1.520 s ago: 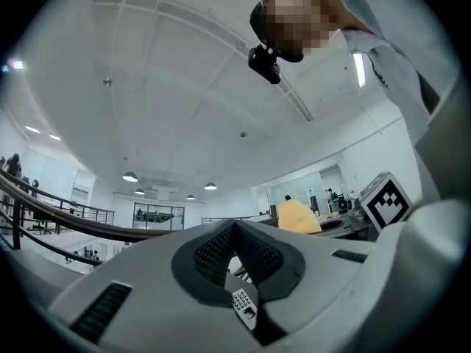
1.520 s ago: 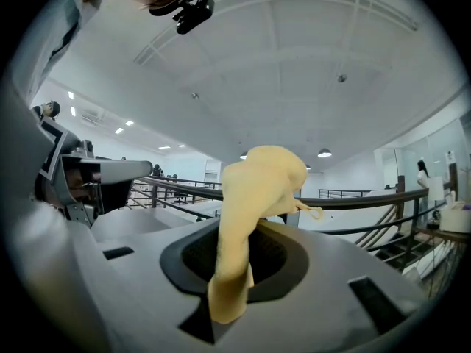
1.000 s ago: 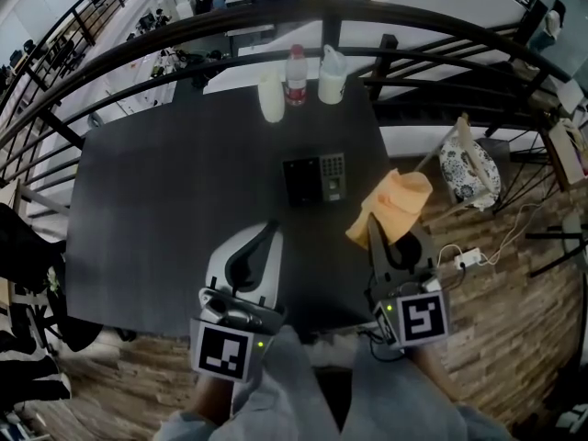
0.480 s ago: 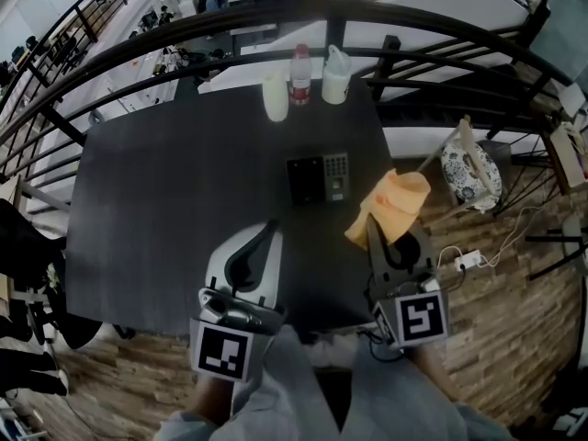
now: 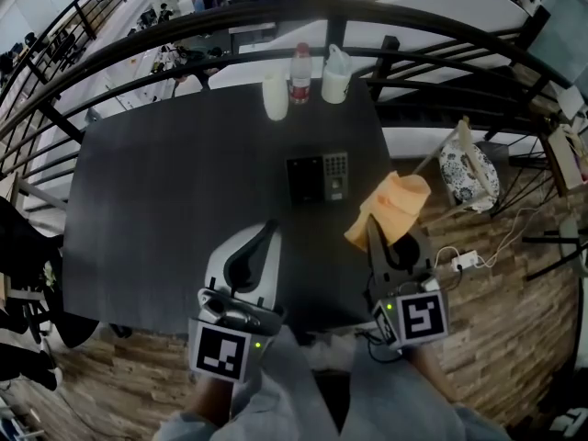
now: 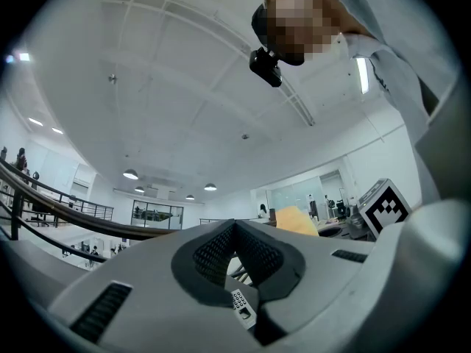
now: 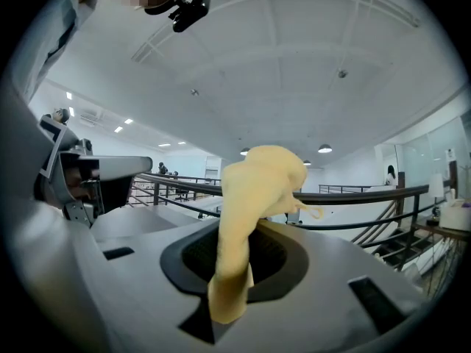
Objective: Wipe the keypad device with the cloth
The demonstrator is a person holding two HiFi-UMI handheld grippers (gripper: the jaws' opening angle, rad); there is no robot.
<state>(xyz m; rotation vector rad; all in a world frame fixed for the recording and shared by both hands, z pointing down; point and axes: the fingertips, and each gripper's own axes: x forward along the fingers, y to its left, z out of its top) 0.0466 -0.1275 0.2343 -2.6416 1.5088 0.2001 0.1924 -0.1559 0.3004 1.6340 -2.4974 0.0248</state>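
Note:
The keypad device point(image 5: 317, 178), black with a grey key block, lies flat on the dark table point(image 5: 165, 200) right of centre. My right gripper point(image 5: 371, 224) hovers near the table's front right corner, shut on the orange cloth point(image 5: 393, 206), which stands bunched above its jaws. In the right gripper view the cloth point(image 7: 254, 197) rises from between the jaws of the right gripper point(image 7: 243, 234). My left gripper point(image 5: 268, 230) is shut on nothing, short of the device. In the left gripper view the left gripper point(image 6: 234, 226) has its jaws together, with the keypad device point(image 6: 241, 309) below them.
At the table's far edge stand a white cup point(image 5: 274, 96), a red-labelled bottle point(image 5: 299, 73) and a white jug point(image 5: 333, 75). A curved black railing point(image 5: 432, 26) rings the table. A patterned bag point(image 5: 469, 175) and a power strip point(image 5: 464, 260) sit on the wood floor at right.

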